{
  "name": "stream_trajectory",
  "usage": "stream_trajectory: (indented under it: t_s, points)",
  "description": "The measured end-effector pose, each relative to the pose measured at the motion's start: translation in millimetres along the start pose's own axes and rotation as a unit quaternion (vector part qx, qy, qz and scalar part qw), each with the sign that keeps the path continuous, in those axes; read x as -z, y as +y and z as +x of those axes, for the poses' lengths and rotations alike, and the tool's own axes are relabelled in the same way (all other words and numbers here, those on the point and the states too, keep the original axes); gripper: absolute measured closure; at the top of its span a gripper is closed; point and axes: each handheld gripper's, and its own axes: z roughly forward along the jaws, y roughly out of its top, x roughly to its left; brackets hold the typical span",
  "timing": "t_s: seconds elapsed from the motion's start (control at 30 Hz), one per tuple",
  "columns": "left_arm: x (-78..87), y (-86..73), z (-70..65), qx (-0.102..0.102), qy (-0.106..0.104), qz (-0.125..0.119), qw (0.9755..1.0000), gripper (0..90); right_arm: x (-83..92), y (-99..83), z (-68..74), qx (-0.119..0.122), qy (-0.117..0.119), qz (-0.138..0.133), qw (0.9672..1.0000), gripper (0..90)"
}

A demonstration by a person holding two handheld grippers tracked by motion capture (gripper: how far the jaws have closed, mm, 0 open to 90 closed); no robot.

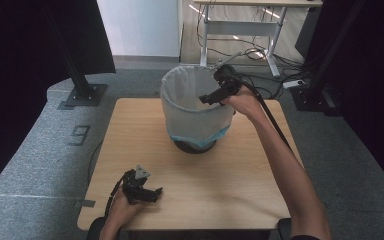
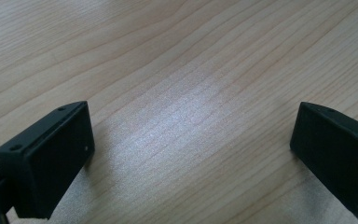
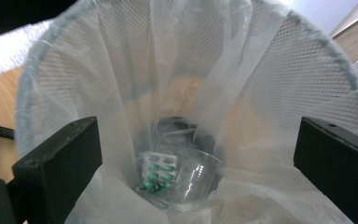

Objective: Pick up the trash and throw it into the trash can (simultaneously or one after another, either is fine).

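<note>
My right gripper (image 1: 211,98) over the bin (image 1: 180,107), jaws wide, empty; pill pack (image 3: 158,170) already inside. Lift straight out w/o snagging liner. Left gripper (image 1: 152,192) open, idle near table's front edge.

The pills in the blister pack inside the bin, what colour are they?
Green, clearest in the right gripper view: the blister pack lies at the bottom of the bin.

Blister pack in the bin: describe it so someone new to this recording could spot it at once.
On the wooden table stands a mesh bin lined with a clear bag. Look down into it from the right gripper view: at the bottom lies the blister pack, beside a clear plastic cup. Its rows of green pills set it apart from the colourless things around it.
</note>
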Motion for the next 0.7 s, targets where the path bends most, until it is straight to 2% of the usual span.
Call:
stream_trajectory:
  t_s: [0.17, 0.3, 0.4, 0.5, 0.53, 0.7]
  points:
    - [-0.1, 0.0, -0.1, 0.0, 0.0, 0.0, 1.0, 0.0, 16.8, -6.4, -0.1, 0.007, -0.002, 0.004, 1.0, 0.5]
    - [-0.1, 0.0, -0.1, 0.001, -0.001, -0.001, 1.0, 0.0, 22.8, -9.5, 0.9, 0.011, -0.002, 0.003, 0.9999, 0.8]
    - [-0.1, 0.0, -0.2, 0.001, -0.001, -0.001, 1.0, 0.0, 28.9, -14.8, -0.7, 0.001, 0.005, -0.007, 1.0, 1.3]
    - [-0.1, 0.0, -0.1, 0.001, -0.001, 0.0, 1.0, 0.0, 33.8, -21.3, -2.2, 0.005, 0.001, 0.0, 1.0, 1.4]
    - [-0.1, 0.0, -0.1, 0.001, -0.001, 0.0, 1.0, 0.0, 38.1, -26.5, -4.0, -0.004, 0.004, -0.004, 1.0, 2.2]
    - [-0.3, 0.2, -0.3, 0.001, 0.0, 0.0, 1.0, 0.0, 45.9, -35.1, -7.6, -0.009, -0.002, -0.001, 1.0, 3.0]
